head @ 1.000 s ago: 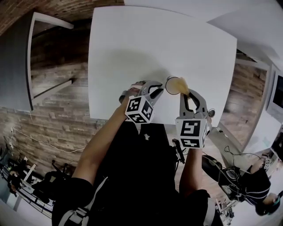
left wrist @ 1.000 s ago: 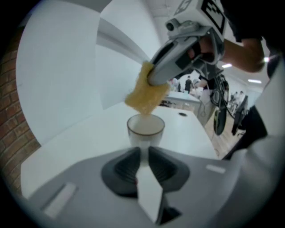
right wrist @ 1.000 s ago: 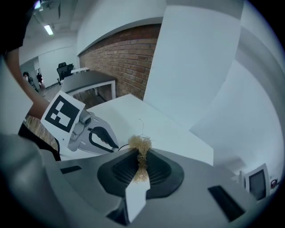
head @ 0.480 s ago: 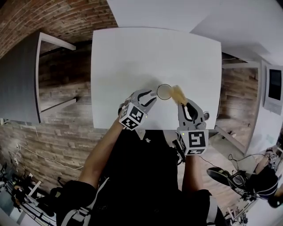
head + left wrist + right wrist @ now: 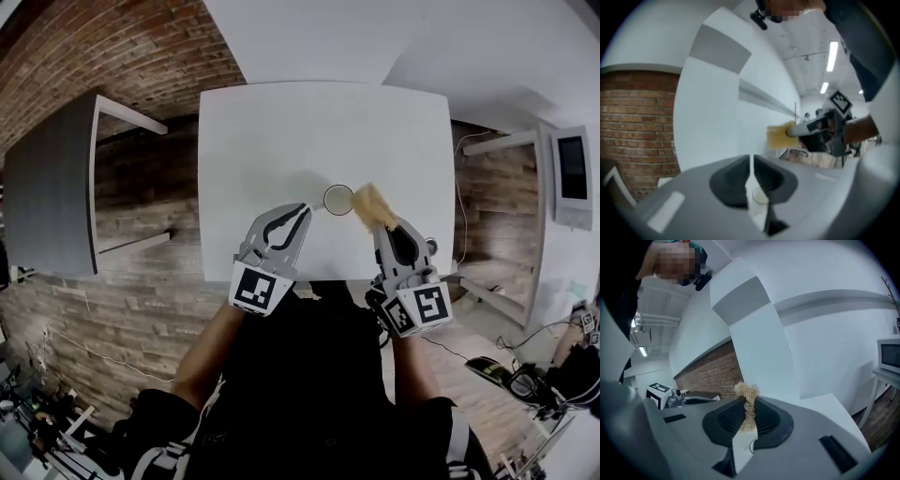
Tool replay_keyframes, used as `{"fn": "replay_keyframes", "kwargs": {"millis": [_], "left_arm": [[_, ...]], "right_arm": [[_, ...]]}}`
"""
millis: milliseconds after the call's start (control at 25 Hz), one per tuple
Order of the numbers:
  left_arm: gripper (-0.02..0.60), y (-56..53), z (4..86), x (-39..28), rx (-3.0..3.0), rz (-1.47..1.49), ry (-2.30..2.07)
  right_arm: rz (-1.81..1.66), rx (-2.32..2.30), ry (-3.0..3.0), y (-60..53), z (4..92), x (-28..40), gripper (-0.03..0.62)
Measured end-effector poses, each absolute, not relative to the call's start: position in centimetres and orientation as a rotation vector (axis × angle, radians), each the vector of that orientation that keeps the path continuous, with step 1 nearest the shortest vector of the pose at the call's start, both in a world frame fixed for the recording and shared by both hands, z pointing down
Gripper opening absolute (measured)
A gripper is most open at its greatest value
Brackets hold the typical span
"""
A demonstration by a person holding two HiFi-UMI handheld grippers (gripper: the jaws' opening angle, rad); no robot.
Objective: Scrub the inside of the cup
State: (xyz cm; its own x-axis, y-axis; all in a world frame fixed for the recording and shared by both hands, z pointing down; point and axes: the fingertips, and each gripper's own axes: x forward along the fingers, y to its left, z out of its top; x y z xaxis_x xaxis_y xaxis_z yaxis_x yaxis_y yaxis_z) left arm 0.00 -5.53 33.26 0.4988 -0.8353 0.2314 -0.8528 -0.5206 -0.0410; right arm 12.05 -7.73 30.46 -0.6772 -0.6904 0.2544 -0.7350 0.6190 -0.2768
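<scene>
The clear cup [image 5: 338, 199] stands alone and upright on the white table [image 5: 272, 131]. My left gripper [image 5: 302, 212] hangs near and left of it, not touching it. Its jaws have just been closing and now meet with nothing between them. In the left gripper view the cup [image 5: 759, 197] shows far below, through the slit under the left gripper [image 5: 751, 161]. My right gripper [image 5: 384, 225] is shut on a yellow fibrous scrubber [image 5: 372, 204], held in the air just right of the cup. The scrubber [image 5: 746, 392] sticks out past the right gripper [image 5: 749, 404].
A grey bench [image 5: 56, 178] stands left of the table, over wood-patterned flooring [image 5: 141, 272]. A white stand with a screen [image 5: 572, 178] is at the right. Cables and gear [image 5: 516, 375] lie on the floor at lower right.
Both grippers have risen off the table. The left one has let go of the cup, drawn back and closed. The scrubber has come out of the cup to its right.
</scene>
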Motion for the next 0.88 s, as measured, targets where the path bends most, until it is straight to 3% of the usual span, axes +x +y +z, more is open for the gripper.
{"fn": "replay_keyframes", "kwargs": {"millis": [240, 360, 880], "left_arm": [[0.008, -3.6, 28.2, -0.1, 2.626, 0.278, -1.667], [0.006, -3.0, 28.7, 0.1, 2.516, 0.141, -1.72], [0.003, -3.3, 29.4, 2.0, 2.577, 0.153, -1.637]], "right_arm": [[0.488, 1.269, -2.703, -6.6, 29.3, 12.8, 0.035], [0.503, 1.28, -2.69, -5.6, 29.9, 12.7, 0.035], [0.493, 1.411, -2.632, -5.5, 30.2, 13.5, 0.035]]}}
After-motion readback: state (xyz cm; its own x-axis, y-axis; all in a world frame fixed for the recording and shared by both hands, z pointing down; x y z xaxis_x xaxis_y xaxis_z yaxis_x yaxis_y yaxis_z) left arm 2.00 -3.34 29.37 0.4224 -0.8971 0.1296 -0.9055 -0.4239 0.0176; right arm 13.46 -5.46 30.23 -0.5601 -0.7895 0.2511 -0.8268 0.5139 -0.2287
